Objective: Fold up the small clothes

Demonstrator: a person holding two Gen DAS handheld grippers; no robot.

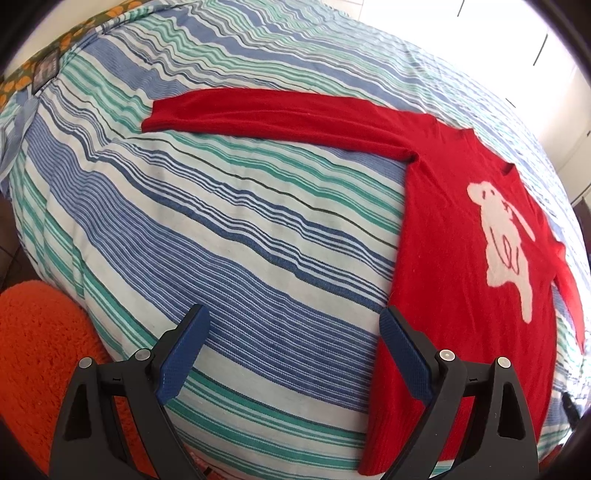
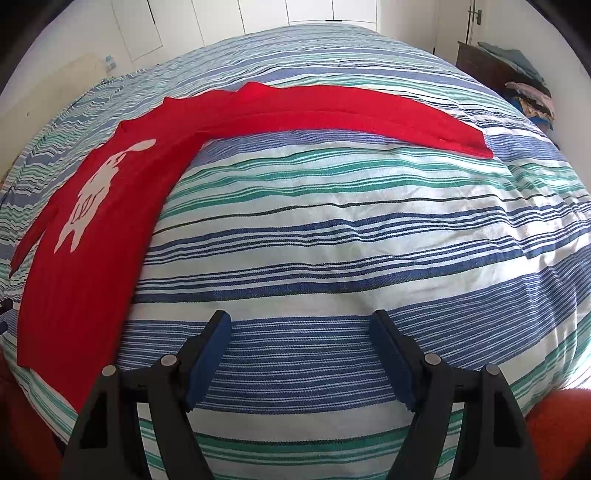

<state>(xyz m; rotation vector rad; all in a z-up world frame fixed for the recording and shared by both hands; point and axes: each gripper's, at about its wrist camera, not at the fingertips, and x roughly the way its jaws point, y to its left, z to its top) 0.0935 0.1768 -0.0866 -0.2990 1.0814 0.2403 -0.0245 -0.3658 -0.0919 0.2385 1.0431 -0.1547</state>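
A small red sweater point(image 1: 450, 236) with a white animal figure point(image 1: 506, 243) lies flat, front up, on the striped bedspread point(image 1: 221, 229). One sleeve point(image 1: 266, 118) stretches out straight to the left in the left wrist view. My left gripper point(image 1: 295, 325) is open and empty, above the bedspread, its right finger beside the sweater's lower left hem. In the right wrist view the sweater point(image 2: 88, 243) lies at the left and its other sleeve point(image 2: 332, 110) stretches far right. My right gripper point(image 2: 301, 325) is open and empty over bare bedspread, right of the sweater.
An orange fluffy rug point(image 1: 40, 362) lies on the floor by the bed's near edge, also showing in the right wrist view point(image 2: 557, 432). A dark cabinet with stacked clothes point(image 2: 517, 81) stands at the far right. White closet doors point(image 2: 258, 14) are behind the bed.
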